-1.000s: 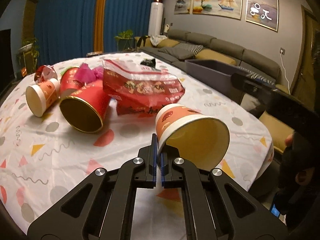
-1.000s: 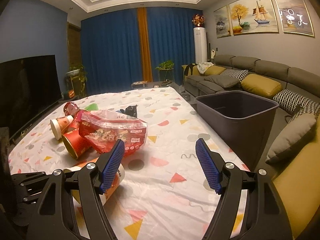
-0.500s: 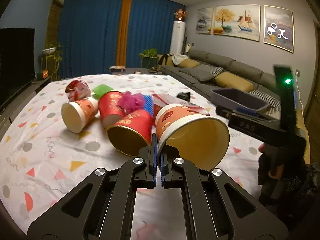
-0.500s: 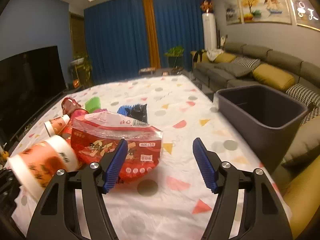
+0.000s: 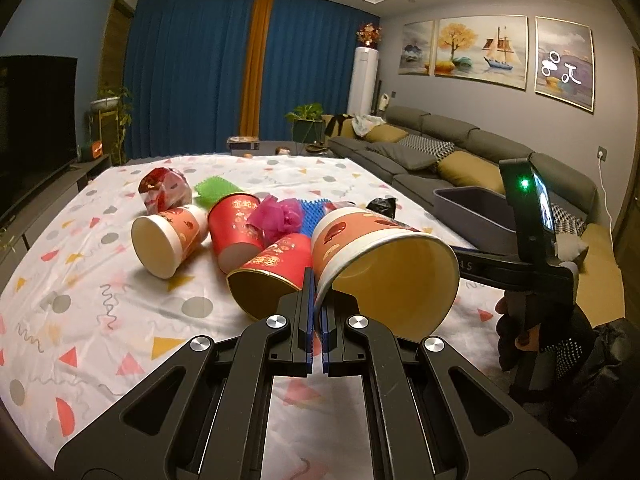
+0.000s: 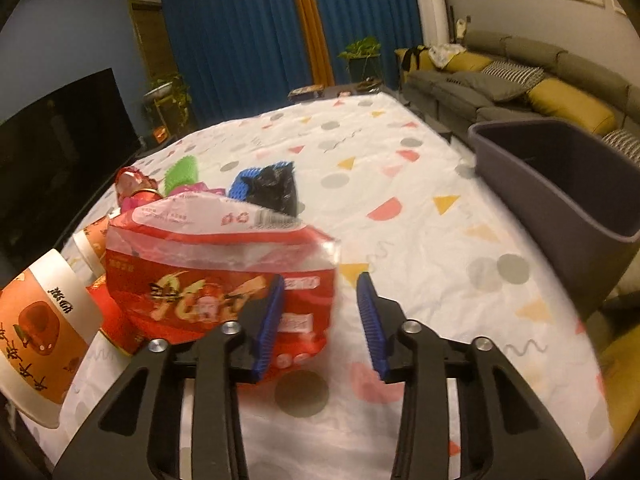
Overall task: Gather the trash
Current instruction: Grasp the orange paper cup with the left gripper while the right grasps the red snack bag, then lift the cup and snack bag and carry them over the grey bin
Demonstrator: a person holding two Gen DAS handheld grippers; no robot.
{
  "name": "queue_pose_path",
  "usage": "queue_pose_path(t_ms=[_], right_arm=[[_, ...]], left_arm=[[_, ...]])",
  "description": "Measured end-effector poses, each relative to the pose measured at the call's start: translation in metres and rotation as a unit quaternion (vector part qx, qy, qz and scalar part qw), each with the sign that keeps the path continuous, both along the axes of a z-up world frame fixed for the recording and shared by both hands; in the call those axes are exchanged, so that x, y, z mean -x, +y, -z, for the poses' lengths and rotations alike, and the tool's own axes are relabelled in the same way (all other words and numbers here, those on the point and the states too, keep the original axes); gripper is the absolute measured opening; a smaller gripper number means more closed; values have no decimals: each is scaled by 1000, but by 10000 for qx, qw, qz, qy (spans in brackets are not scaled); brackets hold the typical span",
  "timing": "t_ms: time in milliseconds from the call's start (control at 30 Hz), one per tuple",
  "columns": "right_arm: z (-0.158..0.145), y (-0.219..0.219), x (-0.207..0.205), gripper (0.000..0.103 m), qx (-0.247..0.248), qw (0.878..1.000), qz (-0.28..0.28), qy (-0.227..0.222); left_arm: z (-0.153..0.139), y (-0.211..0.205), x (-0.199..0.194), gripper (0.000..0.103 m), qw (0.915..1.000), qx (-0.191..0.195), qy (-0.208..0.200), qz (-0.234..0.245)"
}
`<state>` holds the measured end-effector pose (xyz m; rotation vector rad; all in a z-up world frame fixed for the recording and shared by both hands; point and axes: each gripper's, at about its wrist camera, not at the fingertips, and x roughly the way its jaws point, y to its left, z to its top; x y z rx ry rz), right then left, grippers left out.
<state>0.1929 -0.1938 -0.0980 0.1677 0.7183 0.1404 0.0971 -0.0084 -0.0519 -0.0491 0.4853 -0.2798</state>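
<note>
A: What has changed since a second ago?

B: The right gripper (image 6: 320, 320) has come down and left toward the pile, so the red snack bag (image 6: 208, 280) now fills its view. The left gripper (image 5: 316, 320) has lifted a little with its cup, and more of the room shows behind.

A: What about the fingers?

B: The left pair is pressed together on the rim of the orange paper cup (image 5: 380, 264), pinching the wall at the mouth. The right jaws are closing; the right edge of the bag lies between them, but the pads (image 6: 270, 320) do not press on it yet.

A: Which way does the held cup point?

B: Its long axis lies nearly level. The open mouth faces the left wrist camera and slightly right; the base points away toward the pile. It hangs off the table (image 5: 120, 320), above the near edge.

A: And the bag?

B: It sits on the patterned tablecloth, propped up with its clear top edge highest, its long side running left to right across the right wrist view. A black wrapper (image 6: 276, 188) lies behind it.

A: Other trash?

B: A white-rimmed cup (image 5: 168, 240) and two red cups (image 5: 236, 224) lie on their sides, mouths toward the camera. The grey bin (image 6: 560, 184) stands at the table's right edge, well apart from the pile.
</note>
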Motion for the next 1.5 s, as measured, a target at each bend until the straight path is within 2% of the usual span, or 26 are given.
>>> queue_pose_path(t_ms=[133,200,367,567,867,1233,1500], right_arm=[[1,0,-2,23,-173,9998,-133,41],[0,-1,0,12,-225,9996,-187,22],[-5,1,9,3,-300,9991,-303,-82],[-23,5,36,2,-147,9981,-318,-508],[-58,-19,67,2,68,9935,138,-1125],[-80,-53,88,1,126,9860,611,-1543],[-86,-79,99,1,136,9809,930,-1706]], left_arm=[[2,0,-2,2,10000,-3,31,-4],[3,-1,-3,2,10000,-1,52,-10],[3,-3,-2,2,10000,-6,69,-20],[3,-3,-3,2,10000,-22,55,-42],[-4,-10,-3,2,10000,-28,-20,-46],[-11,-25,-6,2,10000,-59,-65,-7],[-14,-44,-15,2,9998,-111,-89,131]])
